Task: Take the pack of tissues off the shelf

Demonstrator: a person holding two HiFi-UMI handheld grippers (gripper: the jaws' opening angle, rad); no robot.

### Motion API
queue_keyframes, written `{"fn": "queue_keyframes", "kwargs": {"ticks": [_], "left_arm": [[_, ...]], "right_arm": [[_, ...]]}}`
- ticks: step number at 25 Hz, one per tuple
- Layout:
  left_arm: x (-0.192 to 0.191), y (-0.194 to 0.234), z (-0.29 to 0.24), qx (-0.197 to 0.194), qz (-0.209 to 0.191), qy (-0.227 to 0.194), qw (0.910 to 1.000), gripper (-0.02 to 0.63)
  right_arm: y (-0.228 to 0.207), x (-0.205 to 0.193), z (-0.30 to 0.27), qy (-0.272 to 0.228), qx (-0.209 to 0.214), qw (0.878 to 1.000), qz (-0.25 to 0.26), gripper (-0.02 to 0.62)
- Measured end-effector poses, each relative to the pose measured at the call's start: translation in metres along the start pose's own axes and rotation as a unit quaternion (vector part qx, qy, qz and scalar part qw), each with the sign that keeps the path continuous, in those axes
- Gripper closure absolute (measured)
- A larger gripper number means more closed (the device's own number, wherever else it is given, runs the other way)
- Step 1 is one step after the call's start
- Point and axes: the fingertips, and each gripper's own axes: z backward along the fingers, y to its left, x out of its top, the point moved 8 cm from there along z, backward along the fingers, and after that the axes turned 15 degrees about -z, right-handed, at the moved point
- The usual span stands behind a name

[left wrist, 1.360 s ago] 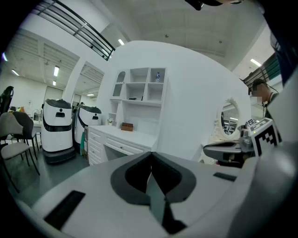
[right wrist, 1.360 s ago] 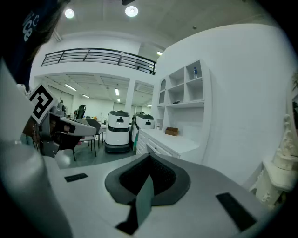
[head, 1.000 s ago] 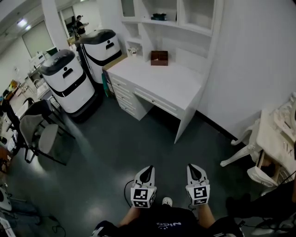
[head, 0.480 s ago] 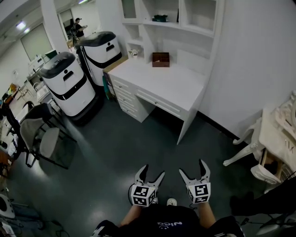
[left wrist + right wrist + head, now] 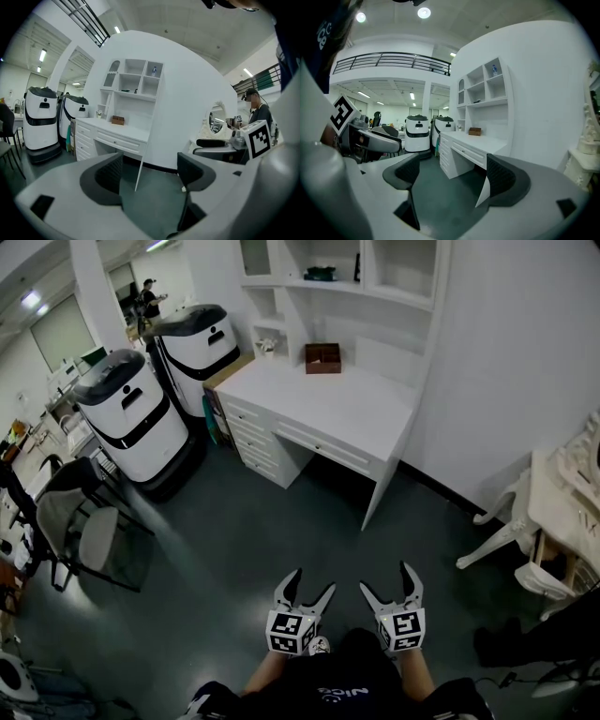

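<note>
A small dark teal pack [image 5: 321, 274] lies on the white shelf unit [image 5: 375, 292] above the desk, far ahead of me. It shows as a dark speck [image 5: 477, 101] in the right gripper view. My left gripper [image 5: 312, 582] and right gripper [image 5: 385, 577] are held side by side low over the dark floor, close to my body and well short of the desk. Both have just been opening, and both now stand open with nothing between the jaws. The left gripper [image 5: 150, 171] and right gripper [image 5: 454, 174] frame only floor and the desk beyond.
A white desk [image 5: 328, 404] with drawers stands under the shelves, with a brown box [image 5: 322, 357] at its back. Two white-and-black machines [image 5: 127, 413] [image 5: 195, 338] stand to its left, and a chair [image 5: 89, 531] sits nearer. White furniture [image 5: 553, 512] lines the right. A person [image 5: 257, 110] is at the right.
Both grippers' jaws went from shut to spread wide. The grippers and my view have shifted a little toward the desk.
</note>
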Motion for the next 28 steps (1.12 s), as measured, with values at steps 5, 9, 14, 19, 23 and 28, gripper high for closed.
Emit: {"fn": "queue_keyframes", "kwargs": {"ticks": [5,9,14,19,23,28], "left_arm": [[0.0,0.014,-0.002,0.0,0.004,0.001,1.0,0.264],[-0.001,0.024,-0.01,0.005,0.006,-0.001,1.0,0.264],[0.0,0.037,-0.037,0.012,0.014,-0.002,0.9998,0.264],[0.01,0.055,-0.076,0.04,0.021,0.0,0.999,0.264],[0.024,0.074,-0.113,0.057,0.017,0.004,0.9982,0.264],[0.046,0.091,-0.166,0.079,0.023,-0.003,0.9966,0.264]], "right_arm": [[0.005,-0.003,-0.008,0.004,-0.009,1.0,-0.008,0.161],[0.0,-0.002,-0.022,0.006,-0.009,1.0,-0.008,0.161],[-0.016,-0.001,-0.054,0.023,0.003,1.0,-0.01,0.163],[-0.043,0.017,-0.106,0.033,0.038,0.999,0.003,0.163],[-0.068,0.043,-0.156,0.027,0.063,0.998,0.015,0.163],[-0.098,0.071,-0.208,0.036,0.099,0.994,0.032,0.163]]}}
